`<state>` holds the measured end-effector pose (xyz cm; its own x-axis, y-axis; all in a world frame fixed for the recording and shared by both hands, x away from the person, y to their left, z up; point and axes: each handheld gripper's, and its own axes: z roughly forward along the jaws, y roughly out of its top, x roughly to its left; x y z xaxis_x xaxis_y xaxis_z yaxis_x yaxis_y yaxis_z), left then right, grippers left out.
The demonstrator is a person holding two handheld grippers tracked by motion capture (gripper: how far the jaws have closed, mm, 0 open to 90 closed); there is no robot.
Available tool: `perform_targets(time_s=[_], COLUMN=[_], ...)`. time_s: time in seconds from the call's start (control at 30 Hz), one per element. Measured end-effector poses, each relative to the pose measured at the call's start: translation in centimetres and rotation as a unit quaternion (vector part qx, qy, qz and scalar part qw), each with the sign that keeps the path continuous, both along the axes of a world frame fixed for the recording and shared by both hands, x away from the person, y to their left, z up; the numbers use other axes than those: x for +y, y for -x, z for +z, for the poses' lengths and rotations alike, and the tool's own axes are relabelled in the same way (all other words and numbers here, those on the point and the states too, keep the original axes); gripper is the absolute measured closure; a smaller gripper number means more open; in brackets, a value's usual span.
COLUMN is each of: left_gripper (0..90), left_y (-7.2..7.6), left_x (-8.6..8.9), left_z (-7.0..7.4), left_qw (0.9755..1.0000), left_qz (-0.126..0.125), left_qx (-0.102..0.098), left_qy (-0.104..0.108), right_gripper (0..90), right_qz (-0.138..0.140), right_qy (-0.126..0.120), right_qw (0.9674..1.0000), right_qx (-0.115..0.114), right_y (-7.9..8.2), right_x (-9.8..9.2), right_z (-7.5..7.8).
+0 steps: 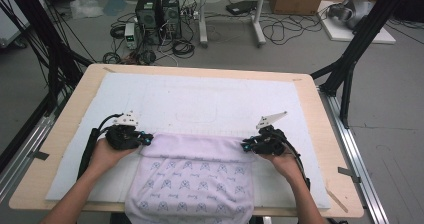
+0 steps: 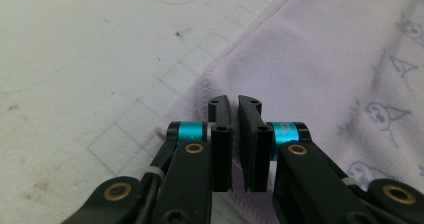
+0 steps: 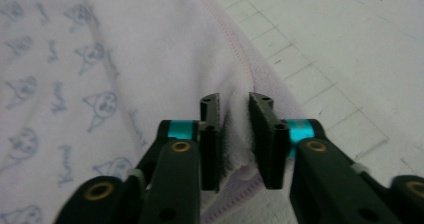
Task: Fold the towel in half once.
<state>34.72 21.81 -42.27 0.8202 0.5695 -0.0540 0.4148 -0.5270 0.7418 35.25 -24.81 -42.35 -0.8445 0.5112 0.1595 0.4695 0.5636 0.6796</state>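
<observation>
The lilac towel (image 1: pixel 192 176) lies low centre on the bench (image 1: pixel 65 134), folded edge up; the left claw (image 1: pixel 148 139) and right claw (image 1: pixel 245 146) pinch its corners shut. Keep both grips level while pulling; the right gripper view shows cloth bunched between the jaws, unseen from above

Bare white mat (image 1: pixel 200 99) beyond towel (image 1: pixel 192 176): free passage.

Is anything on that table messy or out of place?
Mostly tidy. The lilac cartoon-print towel has its far edge folded over and its near end hanging off the table. The white gridded mat carries small brown specks. Nothing looks damaged.
</observation>
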Motion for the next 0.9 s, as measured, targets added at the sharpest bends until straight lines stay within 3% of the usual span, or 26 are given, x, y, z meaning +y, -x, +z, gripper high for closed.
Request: perform_targets(time_s=[0.1, 0.37, 0.53, 0.67, 0.73, 0.83, 0.9], left_gripper=[85.9, 85.9, 85.5, 84.4, 78.0, 64.0, 59.5], left_y=[0.3, 2.0, 5.6, 9.1, 10.4, 10.9, 10.4], left_x=[0.1, 1.6, 2.6, 3.3, 3.5, 3.5, 3.3], left_z=[0.4, 2.6, 3.4, 2.6, 2.2, 2.1, 2.3], left_qw=[0.9999, 0.9975, 0.9956, 0.9956, 0.9960, 0.9968, 0.9974], left_qz=[0.002, 0.013, 0.002, -0.024, -0.040, -0.044, -0.033], left_qx=[-0.012, -0.050, -0.076, -0.071, -0.060, -0.052, -0.057], left_qy=[0.000, 0.049, 0.054, 0.057, 0.053, 0.041, 0.031], right_gripper=[83.3, 83.9, 83.9, 83.5, 80.8, 72.5, 67.4], right_qz=[0.007, 0.012, 0.032, 0.060, 0.077, 0.087, 0.077], right_qy=[0.003, -0.032, -0.046, -0.051, -0.073, -0.106, -0.105], right_qw=[0.9998, 0.9974, 0.9942, 0.9929, 0.9915, 0.9890, 0.9895], right_qx=[-0.020, -0.063, -0.092, -0.090, -0.076, -0.056, -0.063], right_y=[0.5, 1.9, 4.4, 8.2, 9.8, 10.7, 10.2], right_x=[0.4, 0.4, 0.3, 0.1, -0.2, -0.9, -1.0], right_z=[0.6, 3.3, 4.6, 4.2, 3.7, 3.4, 3.6])
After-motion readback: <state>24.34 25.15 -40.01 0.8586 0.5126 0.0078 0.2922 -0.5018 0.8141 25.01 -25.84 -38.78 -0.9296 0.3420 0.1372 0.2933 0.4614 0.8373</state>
